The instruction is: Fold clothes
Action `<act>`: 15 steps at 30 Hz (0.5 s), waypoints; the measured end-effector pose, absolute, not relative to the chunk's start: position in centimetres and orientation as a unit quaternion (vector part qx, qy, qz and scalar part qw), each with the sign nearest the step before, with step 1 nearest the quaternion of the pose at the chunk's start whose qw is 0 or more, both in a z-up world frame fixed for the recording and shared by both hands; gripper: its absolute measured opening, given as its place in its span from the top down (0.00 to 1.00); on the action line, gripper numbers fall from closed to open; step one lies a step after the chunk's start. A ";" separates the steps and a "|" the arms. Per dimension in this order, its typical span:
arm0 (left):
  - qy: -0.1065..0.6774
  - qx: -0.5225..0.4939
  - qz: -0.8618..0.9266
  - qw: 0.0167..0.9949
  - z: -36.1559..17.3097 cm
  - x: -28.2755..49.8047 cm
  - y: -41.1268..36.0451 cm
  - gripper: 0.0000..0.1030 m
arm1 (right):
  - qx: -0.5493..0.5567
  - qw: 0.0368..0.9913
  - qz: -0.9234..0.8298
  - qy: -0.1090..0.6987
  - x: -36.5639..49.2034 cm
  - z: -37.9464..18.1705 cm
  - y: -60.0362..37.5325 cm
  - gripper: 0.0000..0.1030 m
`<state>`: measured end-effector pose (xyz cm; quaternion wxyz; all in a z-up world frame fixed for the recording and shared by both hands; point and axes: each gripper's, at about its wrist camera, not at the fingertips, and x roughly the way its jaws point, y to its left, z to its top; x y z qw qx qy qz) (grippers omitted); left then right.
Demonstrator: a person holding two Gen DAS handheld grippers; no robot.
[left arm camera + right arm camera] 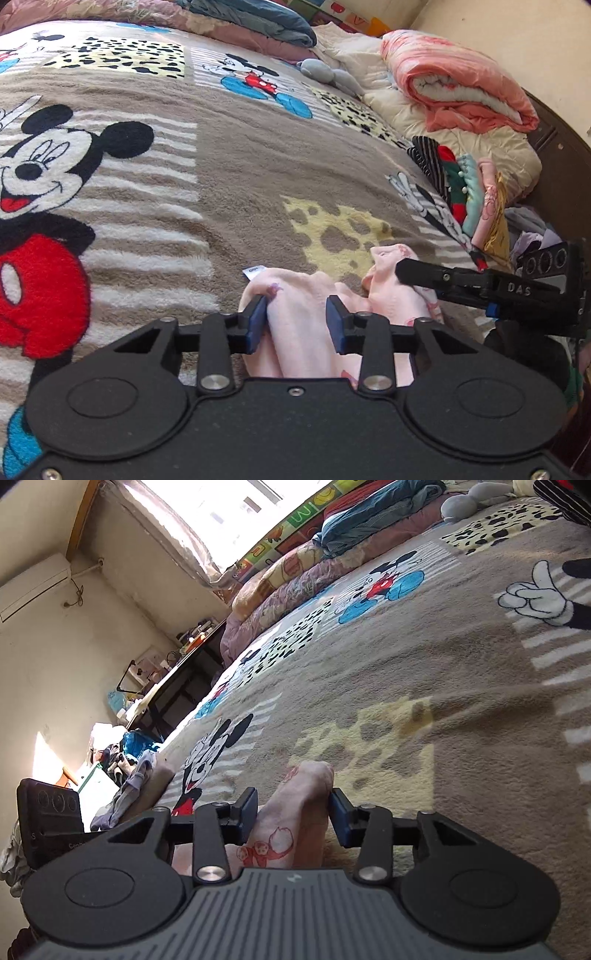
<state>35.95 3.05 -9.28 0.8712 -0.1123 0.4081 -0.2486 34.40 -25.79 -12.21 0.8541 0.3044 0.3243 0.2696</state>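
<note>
Low in the left wrist view, your left gripper (297, 325) has its blue pads spread, with a bunch of the pink garment (295, 295) between them, not squeezed. At lower right your right gripper (400, 271) pokes into the same cloth. In its own view the right gripper (293, 814) is also released around a pink fold (295, 805). The garment lies on the Mickey Mouse blanket (229, 166). Farther up right stands a stack of folded clothes (465, 192), then a rolled pink quilt (454, 81).

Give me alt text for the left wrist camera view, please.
The left gripper straddles a fold of a pale pink garment on a cartoon mouse blanket. The right gripper reaches in from the right; folded clothes lie beyond.
</note>
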 end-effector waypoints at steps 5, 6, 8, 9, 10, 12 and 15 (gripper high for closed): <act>0.400 -0.096 -0.243 0.879 -8.2 36.3 2.9 0.97 | 0.316 0.850 0.273 0.322 34.5 -12.1 -26.2 0.75; 0.398 -0.091 -0.243 0.880 -7.8 36.4 2.8 0.98 | 0.319 0.850 0.275 0.316 34.3 -12.0 -26.3 0.76; 0.395 -0.084 -0.246 0.881 -6.8 36.7 2.5 0.99 | 0.321 0.852 0.277 0.307 34.3 -11.3 -26.6 0.77; 0.393 -0.084 -0.246 0.882 -6.2 36.9 2.5 0.99 | 0.319 0.854 0.278 0.304 34.4 -10.9 -26.6 0.77; 0.391 -0.086 -0.246 0.883 -5.5 37.2 2.5 0.99 | 0.316 0.856 0.278 0.301 34.5 -10.4 -26.6 0.78; 0.384 -0.089 -0.244 0.886 -3.9 37.6 2.6 0.99 | 0.312 0.859 0.280 0.295 35.0 -9.2 -26.7 0.78; 0.365 -0.089 -0.238 0.896 -1.0 38.3 2.7 1.00 | 0.297 0.866 0.286 0.282 36.0 -6.3 -26.7 0.79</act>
